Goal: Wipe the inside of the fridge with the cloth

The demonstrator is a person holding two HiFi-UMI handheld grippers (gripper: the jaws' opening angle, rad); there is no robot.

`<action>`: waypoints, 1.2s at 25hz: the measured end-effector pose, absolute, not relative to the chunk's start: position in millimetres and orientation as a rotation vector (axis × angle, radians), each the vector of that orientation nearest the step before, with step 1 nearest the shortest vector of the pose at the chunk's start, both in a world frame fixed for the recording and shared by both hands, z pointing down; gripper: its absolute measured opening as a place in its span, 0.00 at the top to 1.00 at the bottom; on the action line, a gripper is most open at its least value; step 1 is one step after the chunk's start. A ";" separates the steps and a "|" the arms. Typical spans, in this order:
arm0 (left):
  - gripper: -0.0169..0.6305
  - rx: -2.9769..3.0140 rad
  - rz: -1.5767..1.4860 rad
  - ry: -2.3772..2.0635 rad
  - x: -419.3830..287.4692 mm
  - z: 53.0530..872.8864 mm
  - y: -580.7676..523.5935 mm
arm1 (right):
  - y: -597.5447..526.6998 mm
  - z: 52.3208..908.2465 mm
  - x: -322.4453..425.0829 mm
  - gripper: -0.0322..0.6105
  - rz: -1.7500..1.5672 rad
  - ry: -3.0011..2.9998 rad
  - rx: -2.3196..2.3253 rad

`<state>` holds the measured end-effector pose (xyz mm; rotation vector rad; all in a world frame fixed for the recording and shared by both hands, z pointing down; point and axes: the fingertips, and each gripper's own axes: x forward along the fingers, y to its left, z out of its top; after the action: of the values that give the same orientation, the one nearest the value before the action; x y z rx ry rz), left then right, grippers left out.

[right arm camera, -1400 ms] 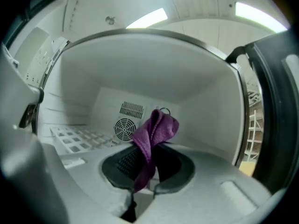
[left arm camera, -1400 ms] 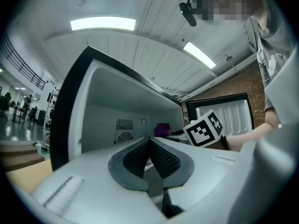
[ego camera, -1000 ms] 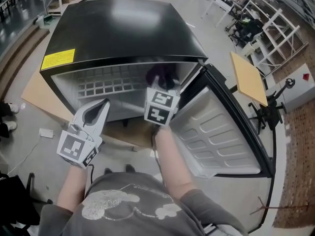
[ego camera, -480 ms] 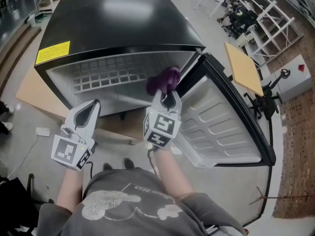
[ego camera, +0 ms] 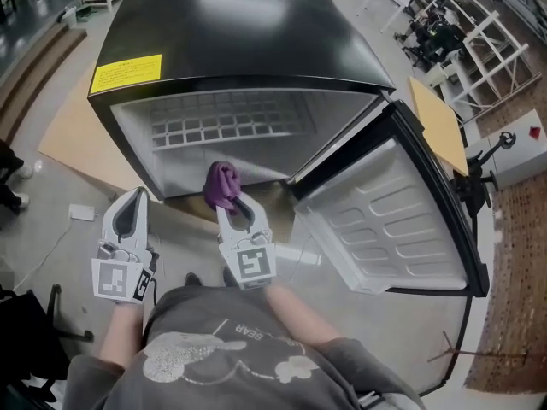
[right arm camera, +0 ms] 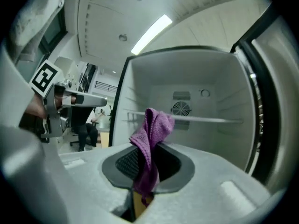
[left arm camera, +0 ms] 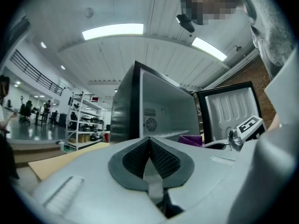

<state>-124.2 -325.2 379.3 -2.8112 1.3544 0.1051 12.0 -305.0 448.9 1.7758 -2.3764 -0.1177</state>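
Observation:
A black fridge stands with its door swung open to the right, showing a white inside with a wire shelf. My right gripper is shut on a purple cloth, which bunches above the jaws. It hangs just outside the fridge's opening, in front of the lower edge. My left gripper is shut with nothing in it, to the left of the right one and outside the fridge. The cloth also shows in the left gripper view.
The fridge rests on a wooden board on a grey floor. White shelving racks and a wooden panel stand to the right of the open door. A small white object lies on the floor at left.
My right gripper with the cloth has pulled back out of the fridge, down and to the left. The left gripper has dropped slightly lower.

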 end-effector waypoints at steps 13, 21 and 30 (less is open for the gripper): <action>0.95 -2.790 -0.024 1.421 -166.4 419.5 -389.3 | -436.1 499.0 -61.5 0.89 -0.230 -2.397 1.559; 0.95 -2.788 -0.022 1.410 -161.9 420.2 -378.8 | -407.4 494.9 -79.8 0.89 -0.300 -2.500 1.382; 0.95 -2.796 -0.024 1.471 -133.3 428.8 -350.7 | -339.8 486.9 -79.2 0.89 -0.295 -2.593 1.244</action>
<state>-133.3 -350.7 428.8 -2.7958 1.4707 -0.0236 -79.2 -339.8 486.9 1.2442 -2.5926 -0.2950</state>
